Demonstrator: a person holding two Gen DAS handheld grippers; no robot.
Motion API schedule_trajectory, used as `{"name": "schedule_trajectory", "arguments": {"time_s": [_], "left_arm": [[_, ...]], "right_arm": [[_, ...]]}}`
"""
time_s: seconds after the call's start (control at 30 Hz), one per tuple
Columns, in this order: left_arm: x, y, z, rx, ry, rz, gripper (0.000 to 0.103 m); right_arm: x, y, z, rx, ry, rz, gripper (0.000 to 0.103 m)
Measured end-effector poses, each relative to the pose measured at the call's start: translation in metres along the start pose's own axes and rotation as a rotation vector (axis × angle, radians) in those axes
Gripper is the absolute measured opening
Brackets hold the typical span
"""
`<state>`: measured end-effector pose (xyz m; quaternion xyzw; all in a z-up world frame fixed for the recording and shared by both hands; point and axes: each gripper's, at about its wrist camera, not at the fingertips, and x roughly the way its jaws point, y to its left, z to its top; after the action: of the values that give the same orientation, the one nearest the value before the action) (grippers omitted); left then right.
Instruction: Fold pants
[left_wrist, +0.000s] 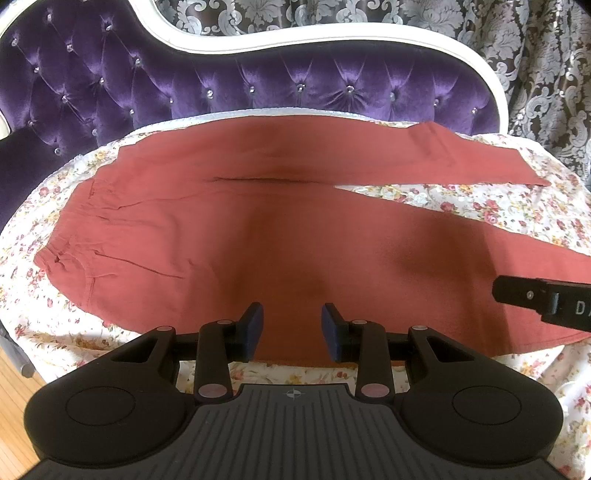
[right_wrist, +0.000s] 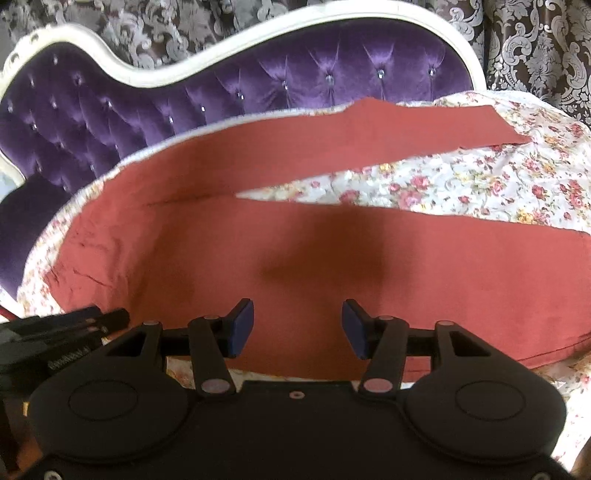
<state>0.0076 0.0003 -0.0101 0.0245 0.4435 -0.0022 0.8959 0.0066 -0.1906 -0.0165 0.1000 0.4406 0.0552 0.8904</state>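
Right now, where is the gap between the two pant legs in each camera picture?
Left wrist view: right of centre, a floral wedge between the legs of the pants.
Right wrist view: upper centre to right.
Shared landmark: the purple sofa back behind.

Background: purple tufted sofa back (left_wrist: 221, 92) with crystal-like buttons, curvy white frame (left_wrist: 332, 40) along its top. Floral sheet (left_wrist: 480, 206), red and yellow roses on white, covers the seat. Dark damask curtain (left_wrist: 535, 74) behind. Wood floor (left_wrist: 14, 398) at lower left.
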Motion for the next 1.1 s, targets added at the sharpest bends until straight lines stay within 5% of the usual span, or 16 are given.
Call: {"name": "schedule_trajectory", "arguments": {"time_s": [0.43,0.57,0.9,1.0,1.1], "left_arm": [[0.011,0.000,0.007,0.003,0.021,0.003,0.034],[0.016,0.000,0.010,0.003,0.027,0.006,0.034],[0.031,0.001,0.019,0.003,0.044,0.005,0.034],[0.037,0.003,0.022,-0.001,0.054,0.006,0.034],[0.042,0.004,0.024,-0.004,0.063,0.007,0.034]], "right_arm": [[0.015,-0.005,0.009,0.016,0.023,0.012,0.059],[0.023,-0.011,0.012,0.040,0.045,0.063,0.052],[0.044,-0.017,0.013,0.063,0.085,0.131,0.054],[0.049,-0.016,0.014,0.027,0.102,0.187,0.054],[0.051,-0.007,0.017,-0.064,0.081,0.151,0.054]]}}
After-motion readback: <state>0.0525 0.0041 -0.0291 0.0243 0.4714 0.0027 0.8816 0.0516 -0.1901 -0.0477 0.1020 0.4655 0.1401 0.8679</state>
